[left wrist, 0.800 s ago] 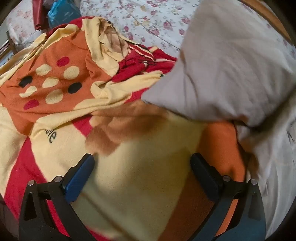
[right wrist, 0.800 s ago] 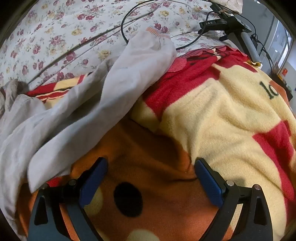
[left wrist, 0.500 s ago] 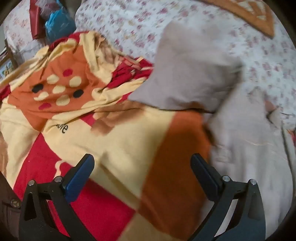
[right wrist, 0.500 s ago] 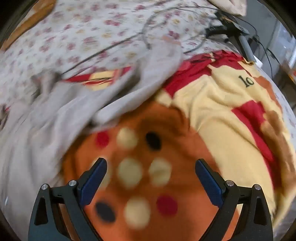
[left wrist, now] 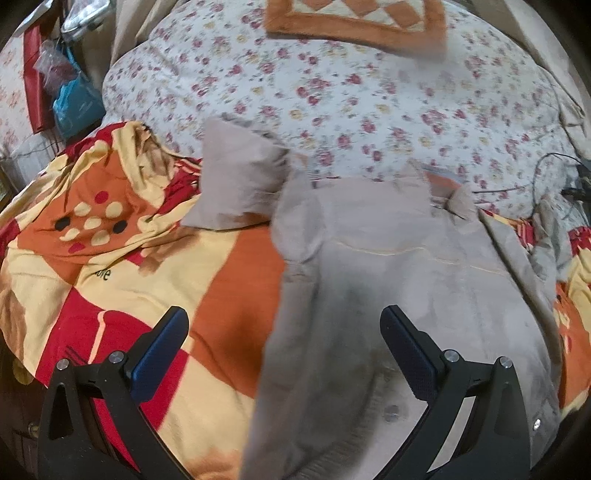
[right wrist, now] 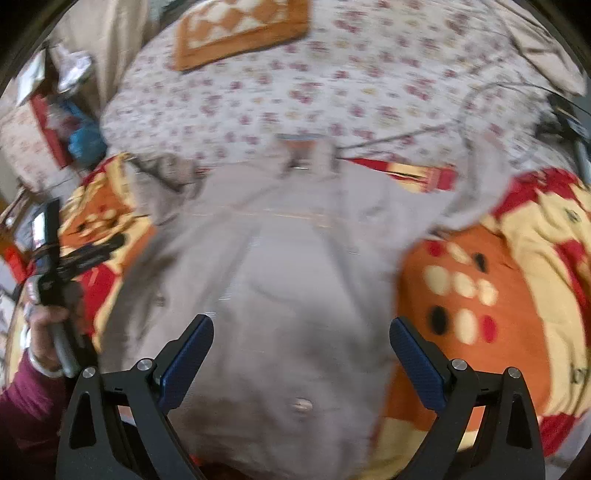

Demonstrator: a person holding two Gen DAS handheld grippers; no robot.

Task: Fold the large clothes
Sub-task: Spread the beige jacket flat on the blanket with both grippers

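Currently, a grey button-front jacket (left wrist: 406, 266) lies spread, front side up, on a fleece blanket (left wrist: 122, 280) patterned in orange, red and cream with spots. The blanket covers the near part of a bed made up with a floral sheet (left wrist: 369, 92). An orange-bordered checked mat (left wrist: 354, 22) rests on the sheet at the far end.

Left gripper (left wrist: 284, 354): jaws wide apart, nothing between the pads. It hangs above the jacket's left edge, where grey cloth meets the blanket, and is tilted downward. One sleeve (left wrist: 240, 177) of the jacket is folded back over the blanket beyond it.

Right gripper (right wrist: 301, 360): jaws equally wide apart, nothing held. It hangs over the middle of the jacket, just above a button (right wrist: 302, 404) on the placket. The collar (right wrist: 306, 155) points toward the far end of the bed.

In the right wrist view, a hand (right wrist: 48, 332) in a maroon sleeve (right wrist: 26, 402) grips the handle of the other tool at the left edge. This view is motion-blurred.

A black cable (left wrist: 546, 173) lies on the sheet at the right.
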